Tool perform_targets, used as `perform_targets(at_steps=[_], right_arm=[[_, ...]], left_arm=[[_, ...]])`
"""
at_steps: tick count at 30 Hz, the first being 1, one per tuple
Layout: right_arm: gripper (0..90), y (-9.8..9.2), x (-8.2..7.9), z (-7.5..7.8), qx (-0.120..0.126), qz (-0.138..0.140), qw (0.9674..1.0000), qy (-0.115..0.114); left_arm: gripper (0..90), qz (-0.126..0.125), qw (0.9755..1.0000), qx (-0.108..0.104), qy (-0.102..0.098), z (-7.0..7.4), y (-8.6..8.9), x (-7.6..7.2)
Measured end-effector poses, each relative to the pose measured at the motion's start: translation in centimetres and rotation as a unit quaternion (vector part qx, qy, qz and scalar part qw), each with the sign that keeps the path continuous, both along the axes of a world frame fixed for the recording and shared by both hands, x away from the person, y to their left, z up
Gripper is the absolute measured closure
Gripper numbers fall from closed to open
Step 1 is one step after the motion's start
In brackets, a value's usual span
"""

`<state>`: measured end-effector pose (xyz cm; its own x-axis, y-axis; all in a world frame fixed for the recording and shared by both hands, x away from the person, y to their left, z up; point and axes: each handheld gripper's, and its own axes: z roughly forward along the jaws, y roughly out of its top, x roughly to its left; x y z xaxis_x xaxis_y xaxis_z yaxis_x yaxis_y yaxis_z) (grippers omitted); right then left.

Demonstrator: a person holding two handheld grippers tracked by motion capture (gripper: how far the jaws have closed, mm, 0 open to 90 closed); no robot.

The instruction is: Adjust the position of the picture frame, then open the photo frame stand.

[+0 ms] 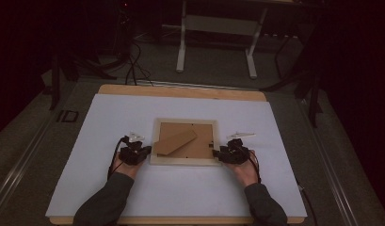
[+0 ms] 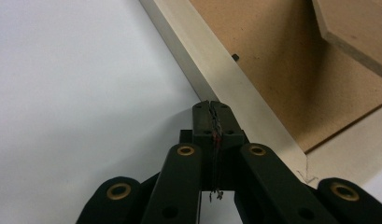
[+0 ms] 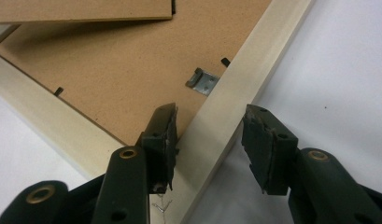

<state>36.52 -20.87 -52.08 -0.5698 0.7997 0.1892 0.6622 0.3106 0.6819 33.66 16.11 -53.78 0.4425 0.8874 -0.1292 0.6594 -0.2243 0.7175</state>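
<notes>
Two tongs flank the picture frame (image 1: 184,161) lying face down mid-bench: my left tongs (image 2: 212,108) are clenched empty, tips at its left rail; my right tongs (image 3: 208,135) straddle its right rail, jaws parted, not pressing.

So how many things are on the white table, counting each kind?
Picture frame, lying face down: 1
Brown stand flap on its back: 1
Black grippers, left gripper and right gripper: 2
Total: 4
</notes>
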Motion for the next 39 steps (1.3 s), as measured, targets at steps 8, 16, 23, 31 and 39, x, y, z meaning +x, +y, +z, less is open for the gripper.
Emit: perform_targets(at_steps=[8,16,23,31,39], right_arm=[[55.8,0.1,0.2,0.1,-0.004,-0.007,1.0000,0.000],[55.0,-0.4,0.2,0.1,0.014,-0.005,0.9999,-0.005],[54.4,-1.2,-0.8,0.7,0.027,-0.005,0.9992,-0.030],[54.4,-2.5,-1.4,1.1,0.030,-0.016,0.9986,-0.042],[53.8,-2.8,-1.5,1.2,0.039,-0.020,0.9980,-0.045]], left_arm=[[90.0,0.005,1.0000,-0.003,0.005,0.1,-0.1,0.3],[82.9,0.006,0.9995,-0.030,0.005,0.6,0.8,0.8],[76.9,0.011,0.9985,-0.052,-0.014,2.5,1.8,0.7],[67.5,0.002,0.9964,-0.080,-0.026,4.2,1.9,0.5],[61.0,-0.017,0.9943,-0.099,-0.034,6.3,0.8,0.9]])
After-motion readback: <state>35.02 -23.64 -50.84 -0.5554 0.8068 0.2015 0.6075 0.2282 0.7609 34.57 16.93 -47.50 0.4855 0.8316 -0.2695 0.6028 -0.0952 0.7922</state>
